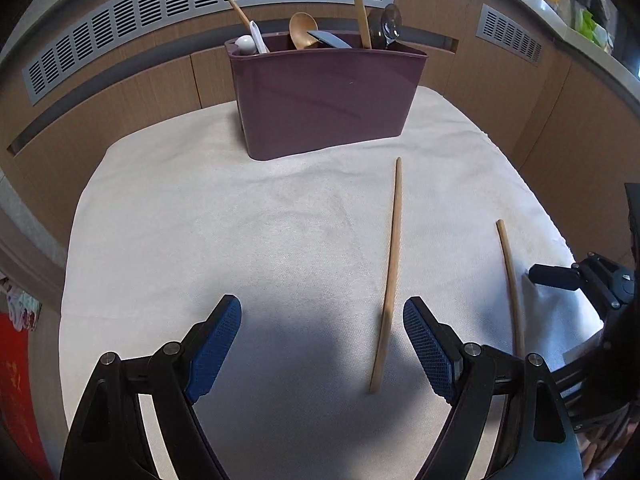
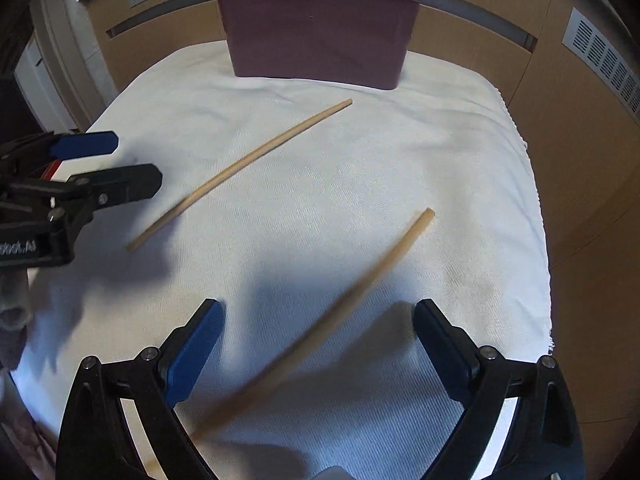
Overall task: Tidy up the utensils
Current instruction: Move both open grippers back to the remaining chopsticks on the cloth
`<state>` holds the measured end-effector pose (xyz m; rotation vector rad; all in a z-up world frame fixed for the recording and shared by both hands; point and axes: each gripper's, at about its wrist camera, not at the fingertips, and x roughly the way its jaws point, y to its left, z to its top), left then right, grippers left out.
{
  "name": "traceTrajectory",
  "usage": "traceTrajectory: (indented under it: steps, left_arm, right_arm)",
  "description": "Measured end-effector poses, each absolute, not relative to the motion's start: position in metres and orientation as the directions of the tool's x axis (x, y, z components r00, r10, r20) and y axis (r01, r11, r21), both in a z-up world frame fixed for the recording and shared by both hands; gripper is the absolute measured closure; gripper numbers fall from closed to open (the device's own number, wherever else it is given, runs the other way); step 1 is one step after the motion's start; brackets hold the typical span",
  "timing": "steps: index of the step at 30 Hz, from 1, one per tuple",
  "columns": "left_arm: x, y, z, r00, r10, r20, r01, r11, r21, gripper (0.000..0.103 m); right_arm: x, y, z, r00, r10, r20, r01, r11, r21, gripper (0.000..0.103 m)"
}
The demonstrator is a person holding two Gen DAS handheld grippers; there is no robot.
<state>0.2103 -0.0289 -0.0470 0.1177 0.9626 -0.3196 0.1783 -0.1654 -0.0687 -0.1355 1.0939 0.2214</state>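
Gaping wide over the cloth, the left claw (image 1: 322, 340) holds nothing; its blue-padded fingers (image 1: 216, 344) stand well apart, and a long pale wooden chopstick (image 1: 390, 276) lies on the cloth between them, close to the right-hand pad. In the right wrist view the same claw (image 2: 116, 160) shows at the left edge, its jaws spread beside the lower end of that chopstick (image 2: 240, 172). The right claw (image 2: 318, 340) is also open and empty, with a second pale wooden chopstick (image 2: 340, 304) running diagonally between its fingers, blurred at its near end. From the left wrist view this second chopstick (image 1: 510, 280) lies well to the right of the first, not touching it. Both rest on a white textured cloth (image 1: 240, 220) that covers the tabletop. At the far edge of the cloth stands a dark purple plastic utensil holder (image 1: 328, 100), upright, with a round wooden spoon (image 1: 303, 30), a white spoon (image 1: 248, 42), another wooden chopstick (image 1: 358, 4) and a dark ladle (image 1: 386, 24) sticking out of its top. Behind it runs a brown panelled wall with a grey slatted vent (image 1: 200, 8).
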Motion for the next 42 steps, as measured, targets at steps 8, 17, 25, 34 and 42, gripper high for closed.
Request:
traceTrajectory:
  steps: [8, 17, 25, 34, 42]
  left_arm:
    - [0.218, -0.047, -0.048, 0.498, -0.255, -0.829, 0.371, 0.927, -0.062, 0.02]
    - [0.262, -0.085, -0.065, 0.373, -0.298, -0.879, 0.463, 0.881, -0.102, 0.07]
    - [0.251, -0.093, -0.065, 0.405, -0.206, -0.891, 0.54, 0.84, 0.051, 0.088]
    - [0.218, -0.022, -0.065, 0.354, -0.201, -0.913, 0.44, 0.897, -0.027, 0.088]
    - [0.193, -0.016, -0.068, 0.236, -0.338, -0.911, 0.449, 0.869, -0.207, 0.087]
  right_arm:
    - [0.158, -0.189, -0.066, 0.479, 0.051, -0.877, -0.233, 0.97, -0.071, 0.006]
    - [0.159, -0.195, -0.07, 0.483, 0.085, -0.871, -0.213, 0.977, -0.023, 0.002]
    - [0.159, -0.197, -0.072, 0.442, 0.115, -0.89, -0.174, 0.984, 0.041, 0.0]
    - [0.178, -0.186, -0.069, 0.446, 0.114, -0.888, -0.167, 0.985, 0.043, 0.02]
    - [0.201, -0.15, -0.063, 0.421, 0.141, -0.896, -0.278, 0.96, 0.021, 0.089]
